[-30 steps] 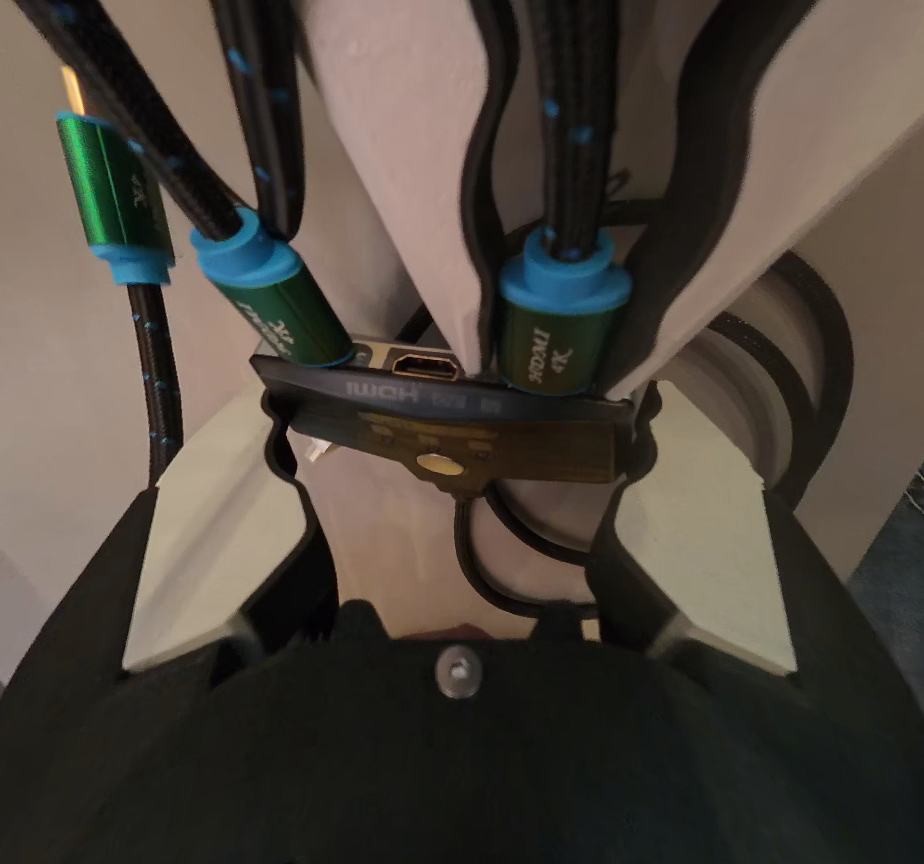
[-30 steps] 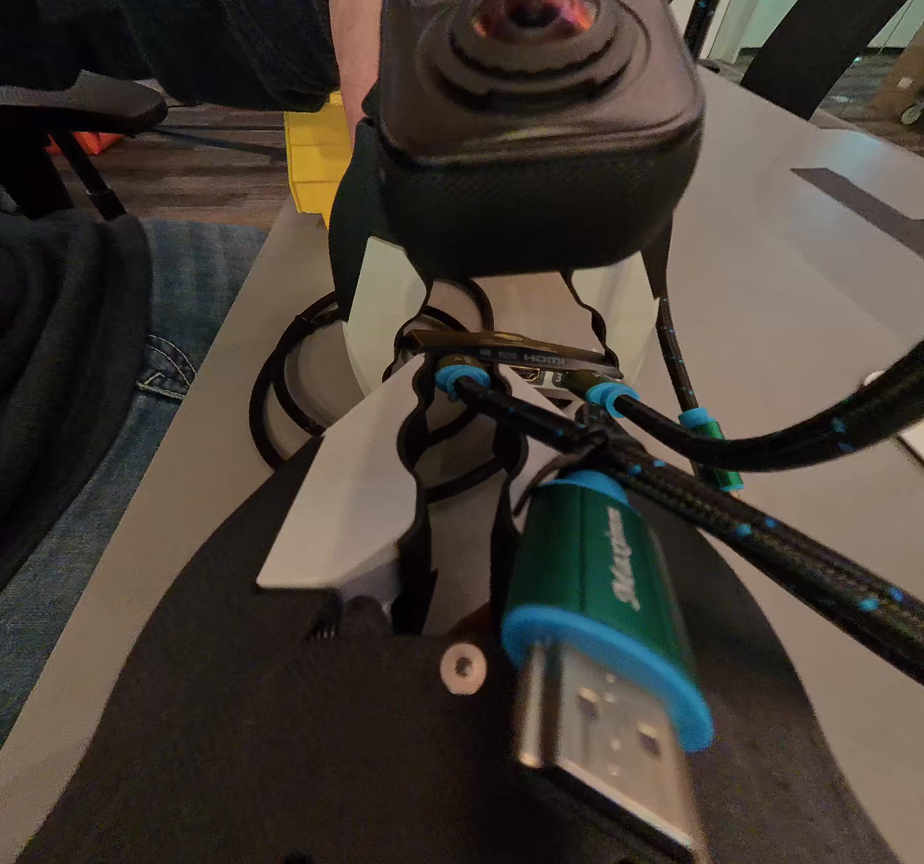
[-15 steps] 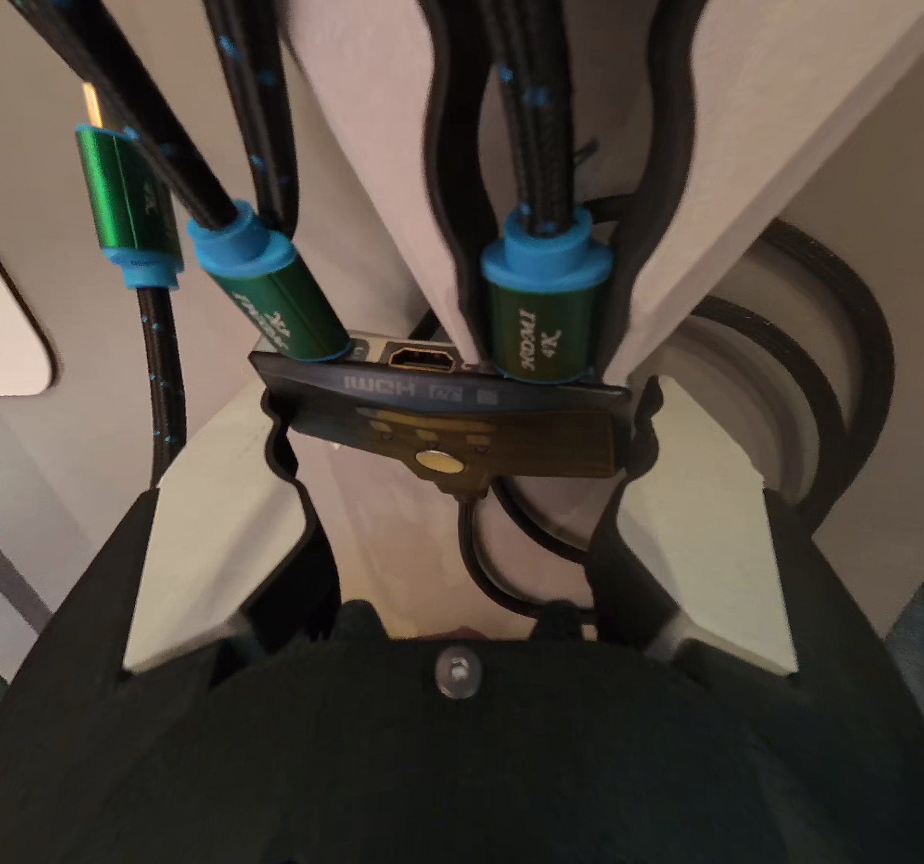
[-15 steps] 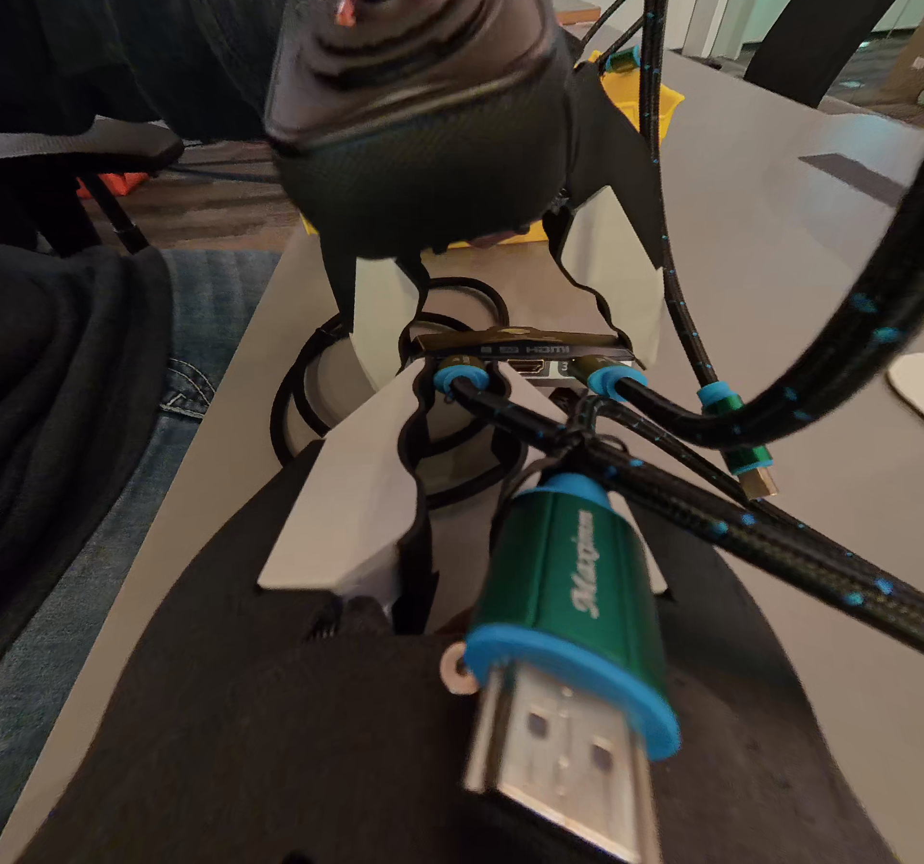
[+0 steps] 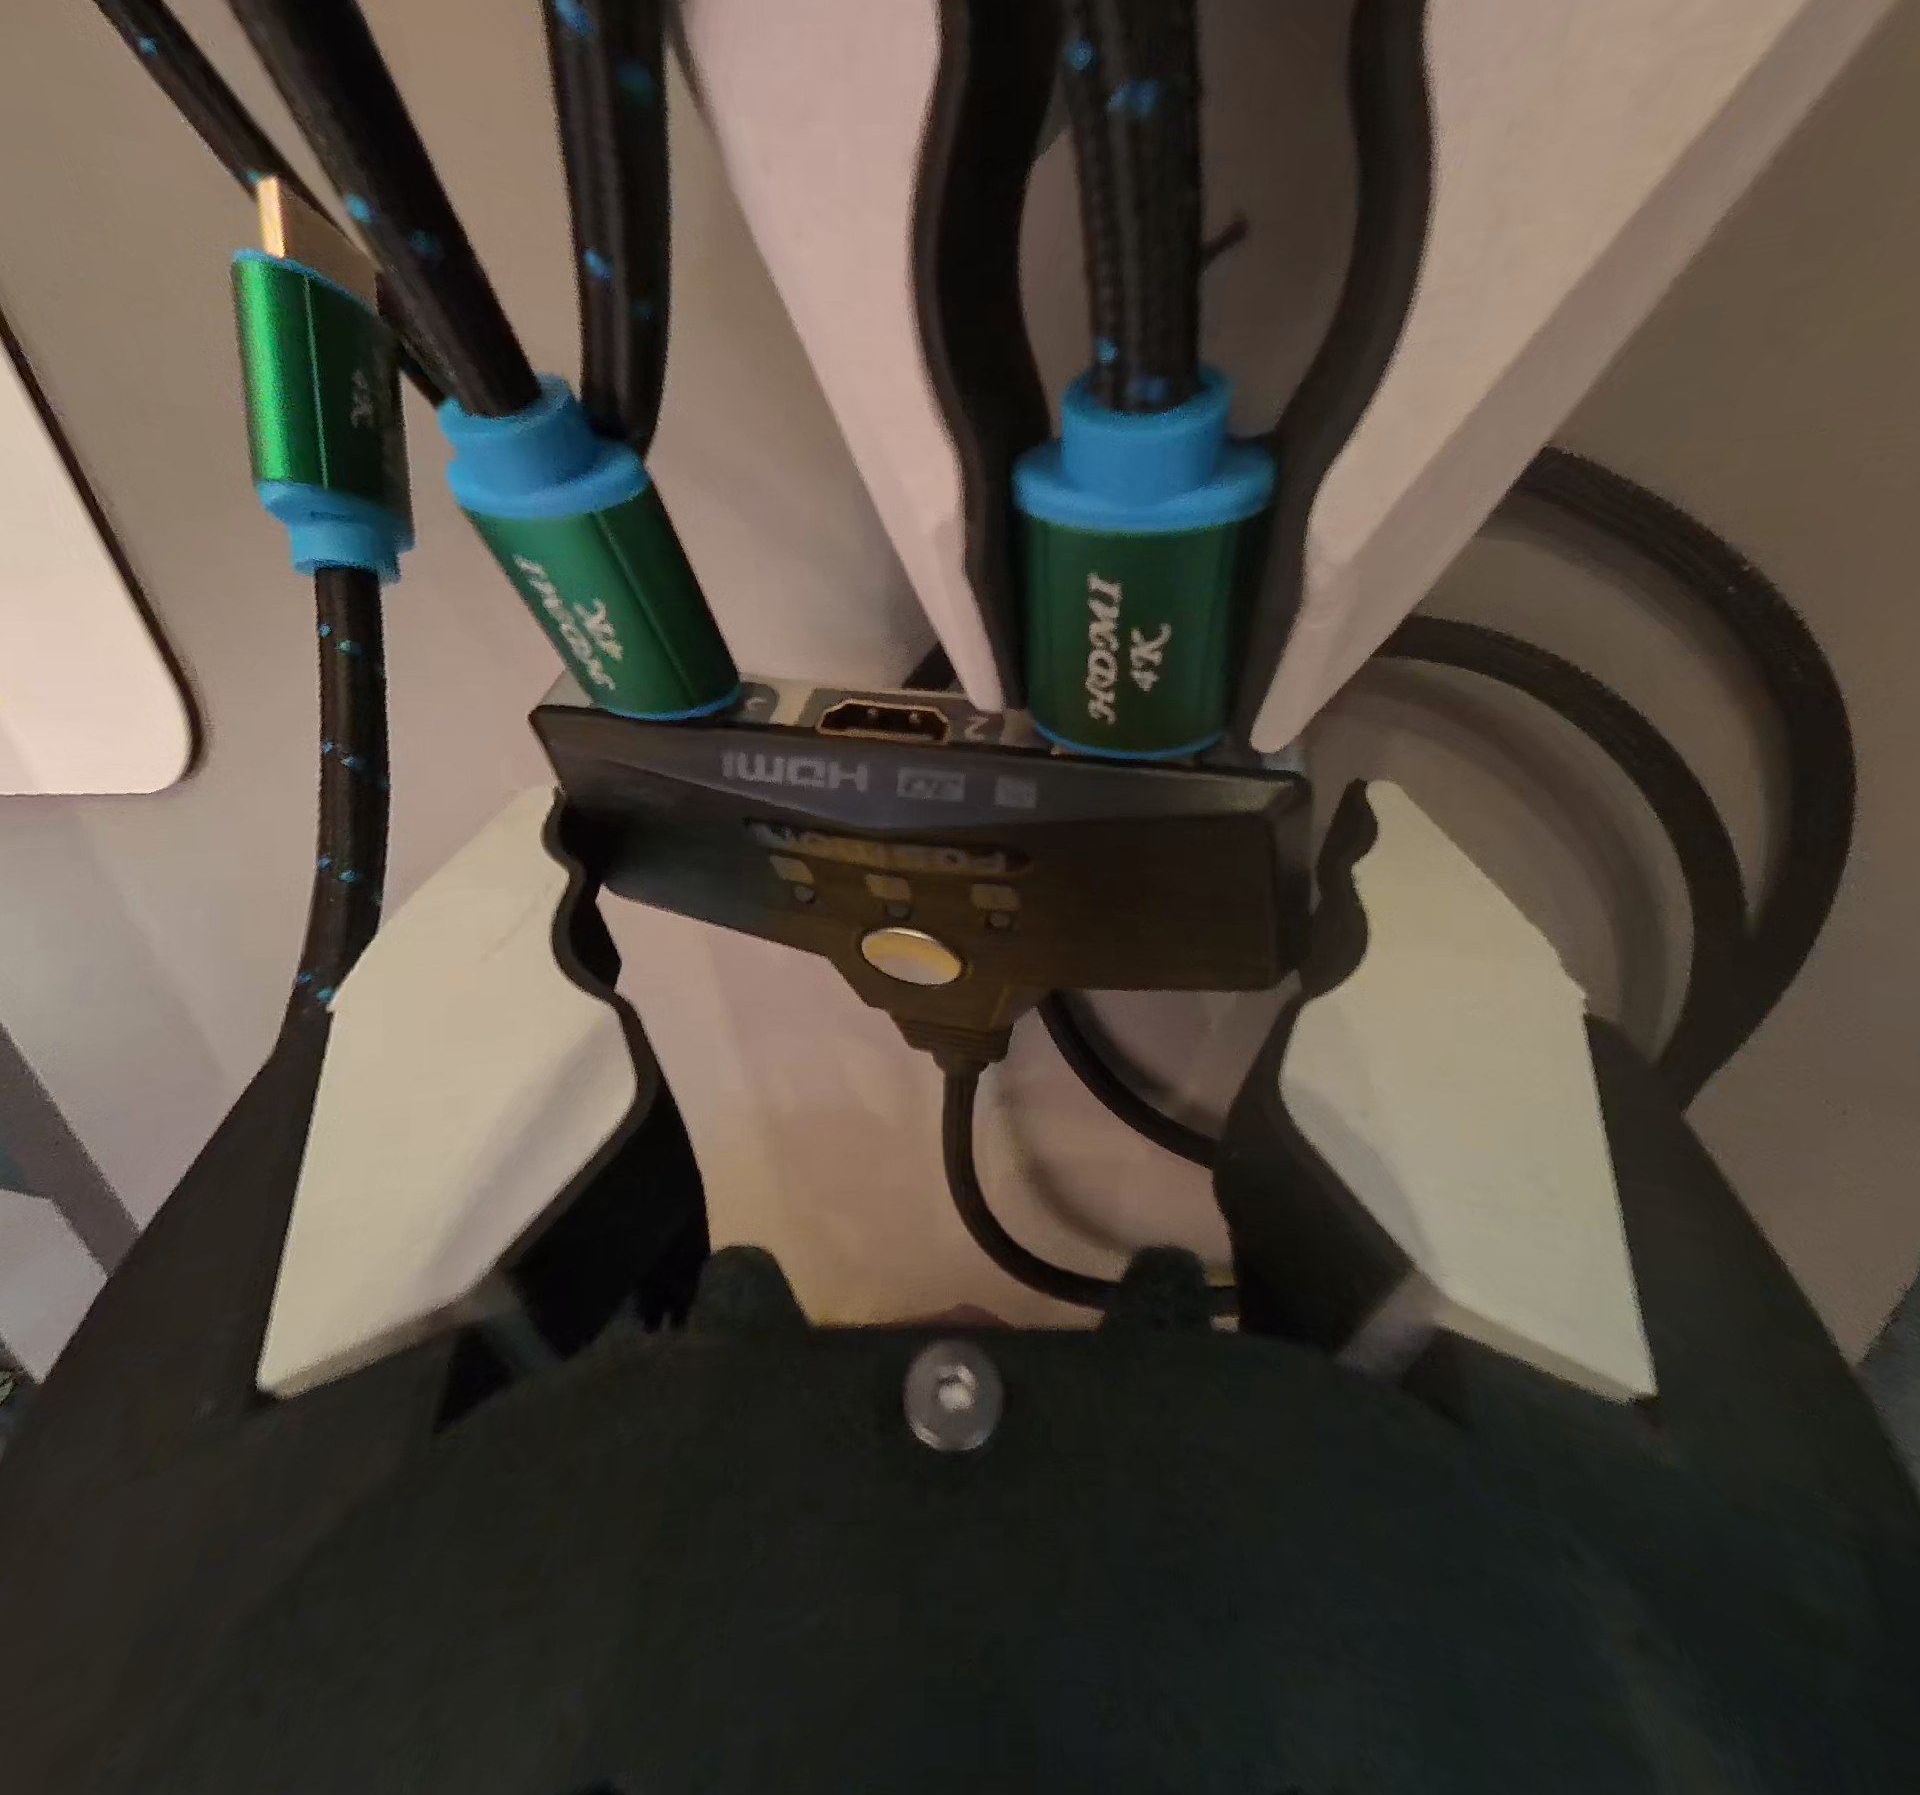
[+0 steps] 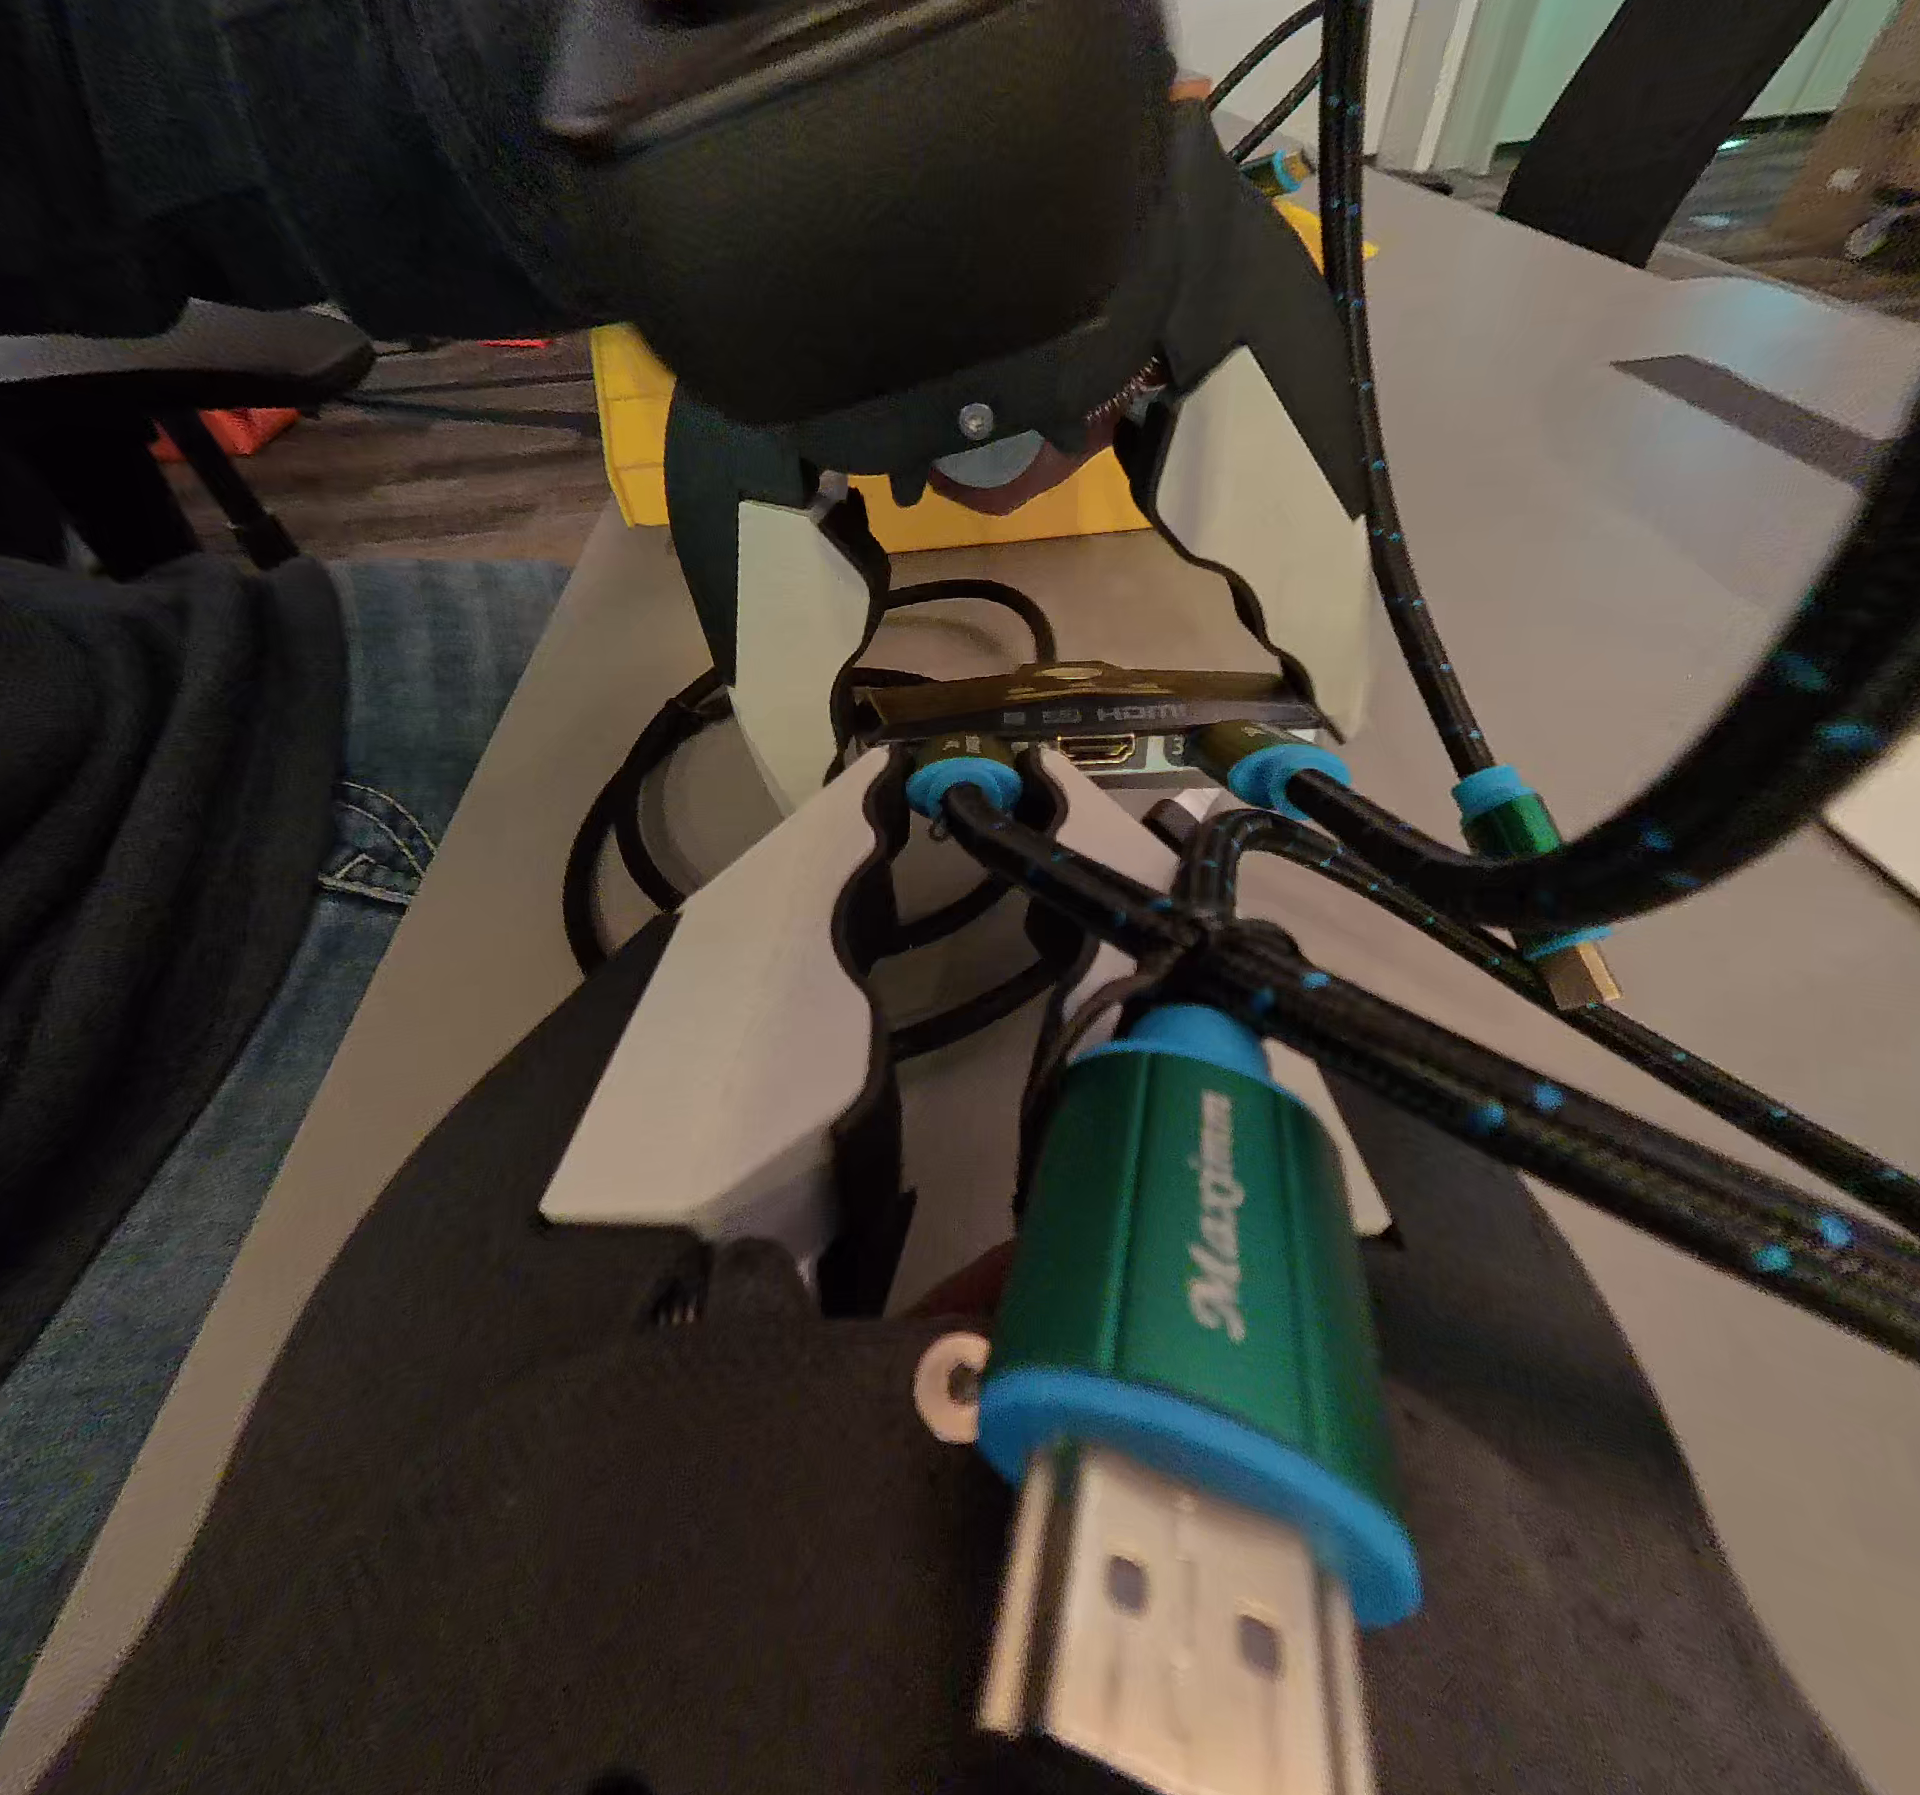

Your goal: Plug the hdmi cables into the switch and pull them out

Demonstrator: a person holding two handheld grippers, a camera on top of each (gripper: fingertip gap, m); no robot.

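Observation:
My left gripper [image 5: 956, 841] is shut on the black HDMI switch [image 5: 1039, 914], gripping its two short ends. Two green HDMI plugs sit in the outer ports: the left plug [image 5: 613, 592] and the right plug [image 5: 1138, 623]. The middle port [image 5: 883, 719] is empty. My right gripper [image 6: 961, 774] is shut on the right plug, its white fingers [image 5: 862, 291] flanking it. In the right wrist view the switch [image 6: 1081, 701] is held level above the table by the left gripper [image 6: 1070, 706]. A loose green plug [image 6: 1184, 1278] lies across my right gripper's body.
Another loose green plug [image 6: 1507, 820] hangs on its braided cable at the right. A coil of black cable [image 6: 623, 841] lies on the grey table [image 6: 1662, 602] under the switch. A yellow box [image 6: 987, 509] stands behind. A person's jeans-clad leg [image 6: 343, 862] is at the table's left edge. The gap from one gripper's tips to the other's is roughly 6 cm.
The left gripper has tilted up and back, so its camera body now points upward in the right wrist view. The loose plugs have swung. Both plugs stay in the switch.

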